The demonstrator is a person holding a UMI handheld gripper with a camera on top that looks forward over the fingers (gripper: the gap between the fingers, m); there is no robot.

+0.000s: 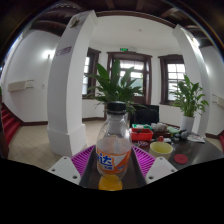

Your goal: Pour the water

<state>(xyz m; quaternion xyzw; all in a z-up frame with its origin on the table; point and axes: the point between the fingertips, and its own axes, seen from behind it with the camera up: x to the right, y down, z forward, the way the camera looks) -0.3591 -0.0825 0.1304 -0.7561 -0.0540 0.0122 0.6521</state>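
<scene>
So the gripper [112, 163] has its two fingers clamped on an orange drink bottle [113, 148], purple pads [84, 160] pressing its sides, held upright right between them. White cap on, orange liquid at the bottom. Just beyond the fingers to the right there's a dark table [196, 156] with a yellow bowl [160, 148] and some red stuff. Potted plant [117, 85] and a white pillar [71, 84] farther back.
</scene>
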